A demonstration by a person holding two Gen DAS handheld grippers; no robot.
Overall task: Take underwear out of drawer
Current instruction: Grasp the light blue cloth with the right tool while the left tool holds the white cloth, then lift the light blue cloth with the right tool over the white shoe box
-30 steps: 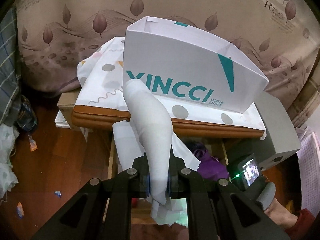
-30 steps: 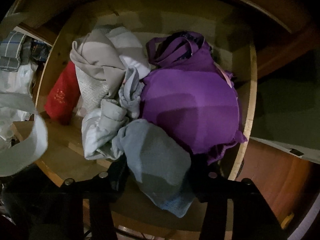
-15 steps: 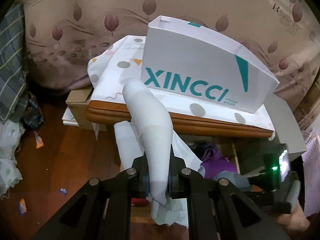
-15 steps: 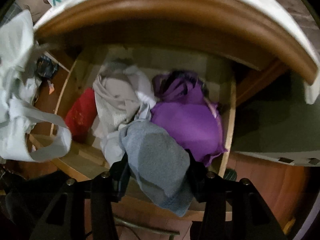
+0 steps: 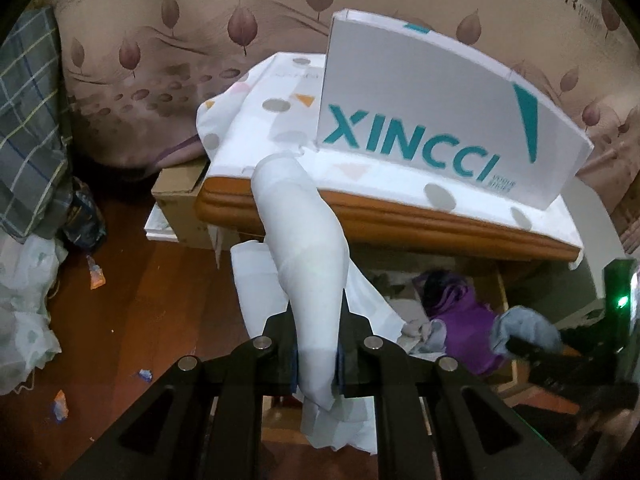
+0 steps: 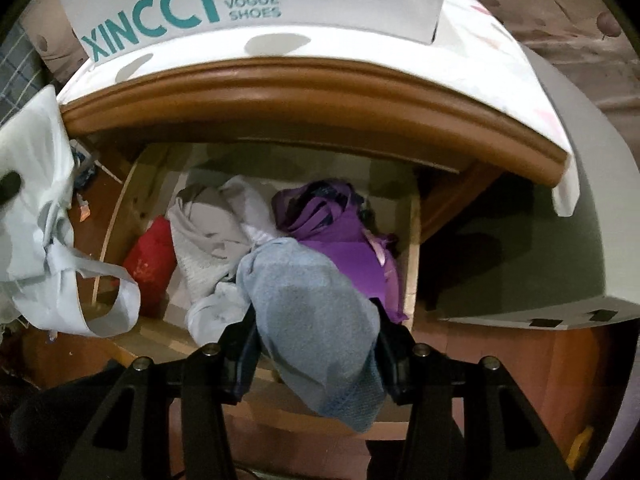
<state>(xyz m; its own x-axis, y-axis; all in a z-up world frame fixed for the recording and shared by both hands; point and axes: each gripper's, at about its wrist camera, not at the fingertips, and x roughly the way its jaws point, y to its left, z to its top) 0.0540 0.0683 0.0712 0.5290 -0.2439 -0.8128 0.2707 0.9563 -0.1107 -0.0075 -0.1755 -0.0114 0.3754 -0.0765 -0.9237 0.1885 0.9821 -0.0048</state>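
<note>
My left gripper [image 5: 316, 354] is shut on a white piece of underwear [image 5: 306, 248] that stands up between its fingers, held above the floor in front of the cabinet. The same white garment [image 6: 44, 216] hangs at the left edge of the right wrist view. My right gripper [image 6: 316, 344] is shut on a grey-blue piece of underwear [image 6: 316, 320], lifted above the open wooden drawer [image 6: 414, 240]. That grey-blue garment [image 5: 524, 326] also shows at the right of the left wrist view. In the drawer lie a purple garment [image 6: 352, 240], a grey-white one [image 6: 212, 232] and a red one [image 6: 150, 264].
The cabinet top [image 6: 304, 84] overhangs the drawer and carries a dotted white cloth [image 5: 280, 120] and a white XINCCI shoe box [image 5: 440, 120]. A grey panel [image 6: 560, 240] stands right of the drawer. Cardboard boxes [image 5: 176, 196], a plastic bag [image 5: 24, 312] and scraps lie on the wooden floor.
My right gripper has risen with the grey-blue underwear, so the drawer looks farther below and the cabinet top has come into view. My left gripper has shifted left and slightly down with the white underwear.
</note>
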